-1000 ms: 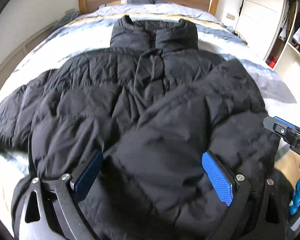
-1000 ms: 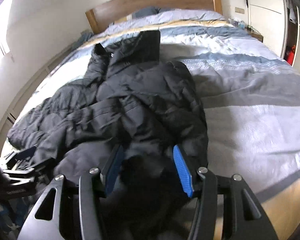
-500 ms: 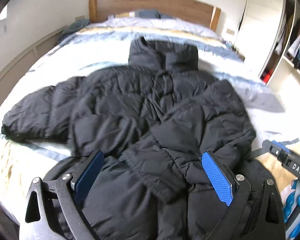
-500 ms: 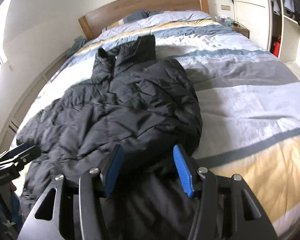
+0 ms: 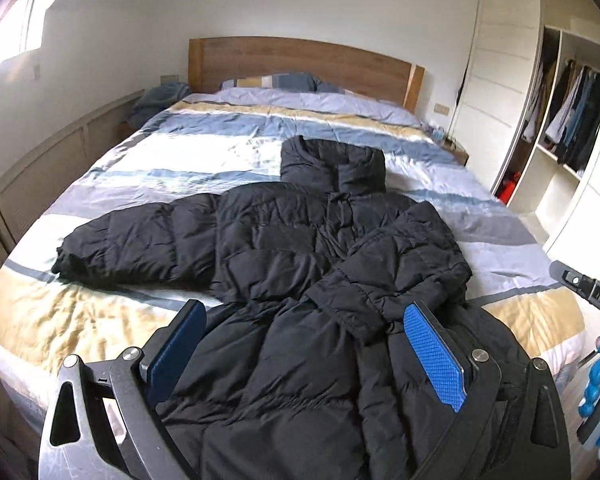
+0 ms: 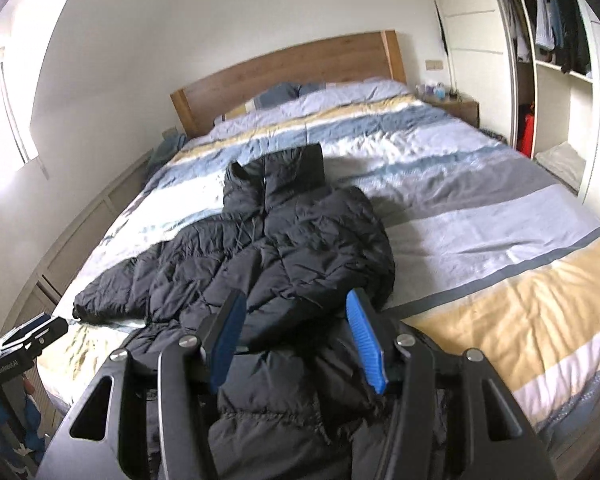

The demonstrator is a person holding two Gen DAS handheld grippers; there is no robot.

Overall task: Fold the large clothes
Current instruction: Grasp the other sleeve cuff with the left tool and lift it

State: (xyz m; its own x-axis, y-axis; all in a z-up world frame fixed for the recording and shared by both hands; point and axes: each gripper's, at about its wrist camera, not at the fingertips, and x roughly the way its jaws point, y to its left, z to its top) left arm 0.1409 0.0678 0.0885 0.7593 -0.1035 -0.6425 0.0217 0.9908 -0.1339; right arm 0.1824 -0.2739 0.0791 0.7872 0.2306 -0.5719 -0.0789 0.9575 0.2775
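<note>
Left wrist view shows a black quilted puffer jacket [image 5: 300,264] lying on the striped blue, white and yellow bed cover [image 5: 204,148], collar toward the wooden headboard [image 5: 300,60] at the top centre of the frame. One sleeve stretches flat toward the left edge of the frame; the other is already folded across the chest, its cuff near the lower centre. The hem hangs over the near edge of the bed, under both tools.

The left claw [image 5: 304,344] is spread wide, its blue pads on either side of the lower part of the jacket, with nothing pinched between them. The right claw [image 6: 296,340] is also spread, with jacket fabric lying between its pads but not squeezed, as far as I can tell.

I judge that the sleeve-folding step is half done. The next move probably calls for reaching to the flat sleeve at the left of the frame, pinching near its cuff, and carrying it over the body.

The hem and lower front are hidden under the claw frames. The padding is thick, so the layers under the folded sleeve are hard to make out.
</note>
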